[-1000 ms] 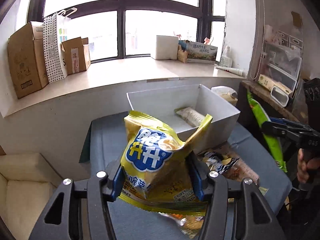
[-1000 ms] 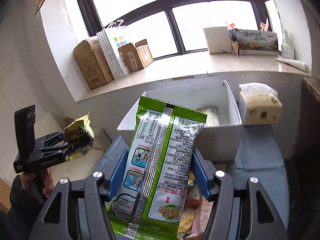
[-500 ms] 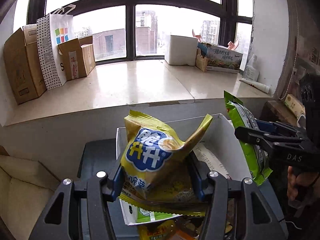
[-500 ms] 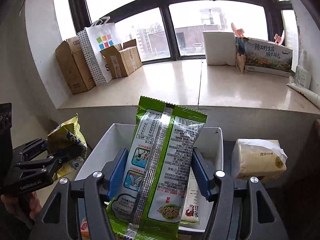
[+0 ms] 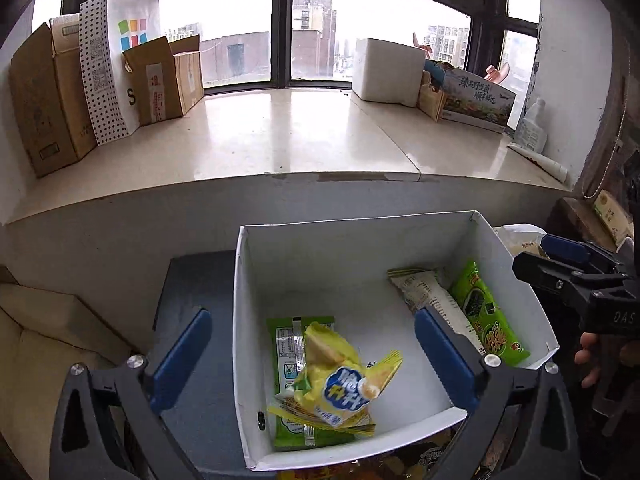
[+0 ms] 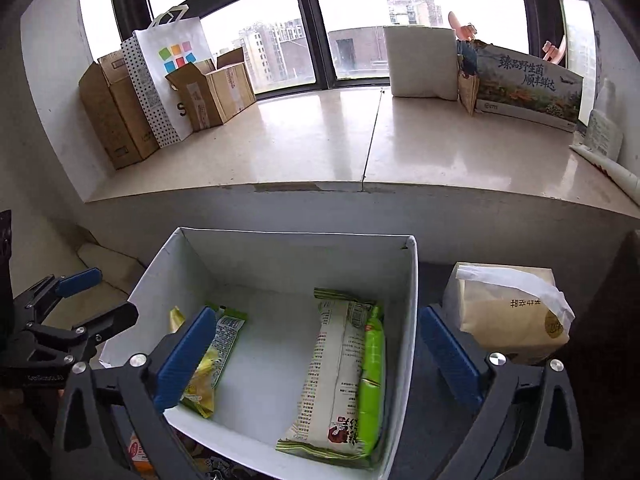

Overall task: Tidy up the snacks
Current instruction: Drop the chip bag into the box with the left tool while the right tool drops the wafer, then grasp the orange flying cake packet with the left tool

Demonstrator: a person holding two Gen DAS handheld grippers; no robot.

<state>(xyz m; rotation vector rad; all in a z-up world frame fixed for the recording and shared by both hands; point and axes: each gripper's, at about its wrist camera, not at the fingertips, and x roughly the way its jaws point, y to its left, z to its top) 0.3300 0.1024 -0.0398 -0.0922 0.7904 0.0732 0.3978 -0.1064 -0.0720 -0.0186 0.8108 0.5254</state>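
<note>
Both the left gripper [image 5: 312, 360] and the right gripper [image 6: 316, 356] hover with fingers spread apart and empty over the white rectangular cardboard box [image 5: 516, 296]. The crinkled yellow snack bag [image 5: 340, 384] lies inside atop a green packet [image 5: 286, 344], probably just where it landed.

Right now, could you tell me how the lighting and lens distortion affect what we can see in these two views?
Left wrist view: the window is blown out white, the sill carries a soft sheen, and the fisheye bows the white box. Right wrist view: similar backlight, yet the snack packets inside stay sharp and evenly lit; corners vignette black.
</note>
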